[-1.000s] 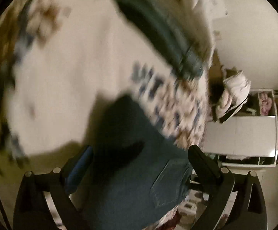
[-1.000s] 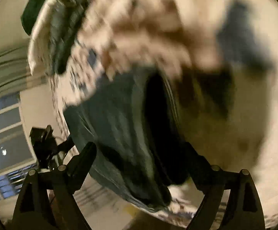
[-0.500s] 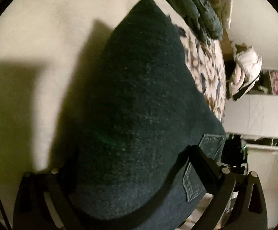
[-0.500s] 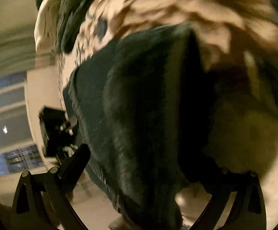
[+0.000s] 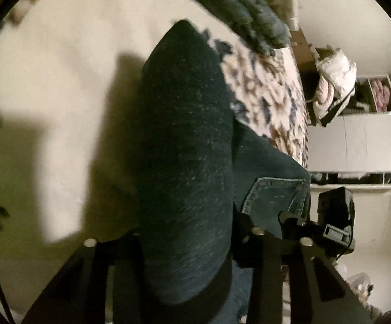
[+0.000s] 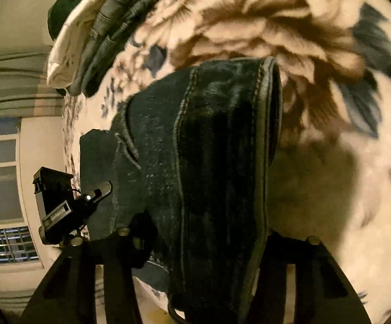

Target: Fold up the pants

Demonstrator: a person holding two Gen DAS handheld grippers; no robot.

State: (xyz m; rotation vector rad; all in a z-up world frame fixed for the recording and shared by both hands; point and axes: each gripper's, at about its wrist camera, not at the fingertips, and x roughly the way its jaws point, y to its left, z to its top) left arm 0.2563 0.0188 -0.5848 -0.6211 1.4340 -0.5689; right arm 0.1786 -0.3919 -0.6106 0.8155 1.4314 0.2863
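So the jeans [image 5: 184, 162] are properly in both grips now. Half a second ago the left jaws were spread wide with denim just bulging between them; now they've come together and are pinching a thick fold, and a second ago both views were a blur of swinging cloth. To me that means the grab is done and the actual fold can start.

Relative to the left gripper [image 5: 187, 240], the fold runs straight out ahead from between the jaws and rises to a rounded peak, with the back pocket [image 5: 273, 197] just off the right jaw. On the other side, the right gripper [image 6: 209, 243] has its jaws pressed on a bundle with a stitched seam, and the hem or waistband edge (can't tell which) sits ahead and slightly right of the jaws. The left gripper shows up in that view too, just off the left jaw and touching the same denim, so the two grips are close together on one end of the pants.

Everything's over the floral bedspread [image 6: 290, 27], which lies beyond and under the jaws. Far ahead, a stack of folded jeans [image 5: 252, 13] sits at the head of the bed, and a white shelf unit [image 5: 354, 145] stands off to the right of the left jaws.

My guess at the next move: carry the held end over and lay it down flat
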